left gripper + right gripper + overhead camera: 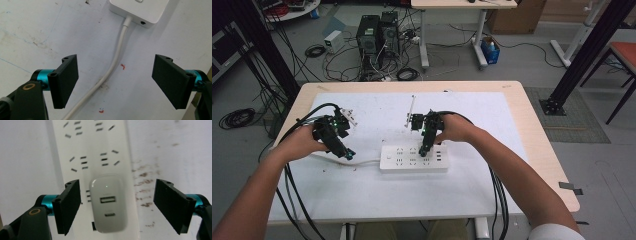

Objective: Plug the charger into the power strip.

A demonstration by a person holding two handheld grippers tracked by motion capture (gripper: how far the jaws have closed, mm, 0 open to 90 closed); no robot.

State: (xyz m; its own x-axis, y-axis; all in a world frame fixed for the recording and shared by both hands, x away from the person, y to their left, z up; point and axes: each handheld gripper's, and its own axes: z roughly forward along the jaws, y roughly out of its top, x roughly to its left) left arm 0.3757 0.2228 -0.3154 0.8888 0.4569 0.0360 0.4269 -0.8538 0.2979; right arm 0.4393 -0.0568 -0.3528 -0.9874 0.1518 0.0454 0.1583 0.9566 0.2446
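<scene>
A white power strip (413,158) lies on the white mat near the middle of the table, its white cord (117,52) running off to the left. A white USB charger (108,205) is plugged into the power strip (92,152), a small light glowing on its face. My right gripper (117,206) hangs open over it, one jaw on each side of the charger, not touching it. In the high view the right gripper (426,146) sits above the strip's right part. My left gripper (115,83) is open above the cord, just off the strip's left end (140,11); the left gripper (343,151) points down.
A white mat (377,192) covers the wooden table (542,150). Black cables (294,200) trail from both grippers off the near edge. A thin white rod (412,105) lies behind the right gripper. Computer towers (377,35) and cable tangles stand on the floor beyond the table.
</scene>
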